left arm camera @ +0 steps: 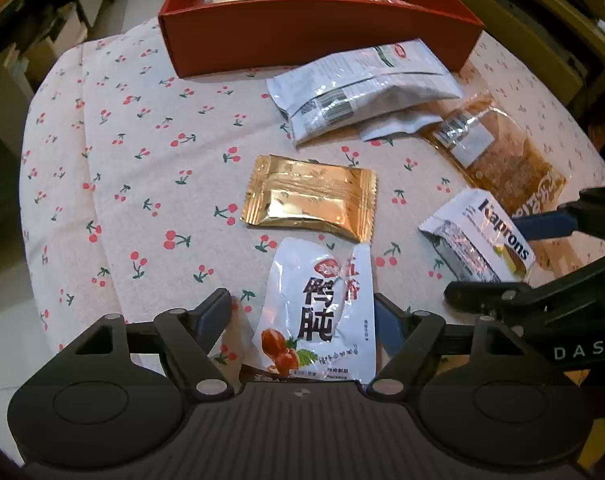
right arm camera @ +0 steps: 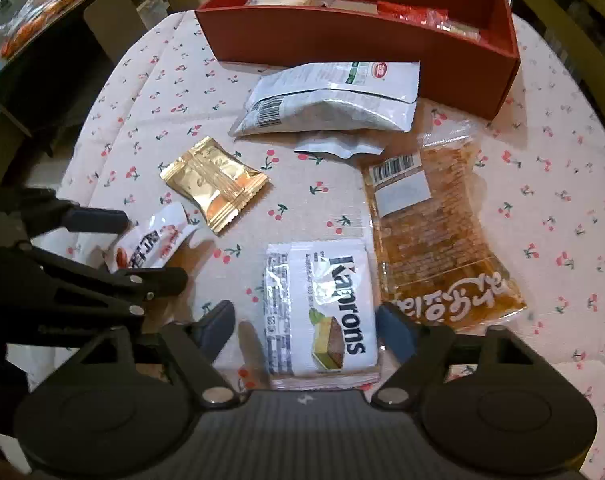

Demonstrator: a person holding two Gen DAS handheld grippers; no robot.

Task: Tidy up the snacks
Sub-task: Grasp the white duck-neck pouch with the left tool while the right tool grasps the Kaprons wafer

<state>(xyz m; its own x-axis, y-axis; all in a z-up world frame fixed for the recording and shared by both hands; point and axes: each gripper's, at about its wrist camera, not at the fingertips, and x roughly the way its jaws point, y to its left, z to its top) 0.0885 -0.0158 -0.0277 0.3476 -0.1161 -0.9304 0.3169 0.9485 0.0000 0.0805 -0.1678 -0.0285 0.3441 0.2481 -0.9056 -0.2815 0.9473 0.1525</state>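
Progress: red box (left arm camera: 318,40) at far edge of table (left arm camera: 142,160) holds a few packs already; approx. six snacks left loose on the cherry-print cloth, so well short of done. Left hand-held gripper (left arm camera: 302,320) spread, straddling white duck-gizzard pouch (left arm camera: 322,312); right pad looks at the pouch edge, left pad apart, no pinch. Pouch long axis runs along the gripper line, top end twd gold packet (left arm camera: 310,196) just beyond. Right hand-held gripper (right arm camera: 306,328) spread around Kaprons wafer pack (right arm camera: 322,312), pads apart from it; pack long axis also points away twd box. Silver-white bag (right arm camera: 330,96) and amber pack (right arm camera: 434,232) lie nearer the box, untouched.
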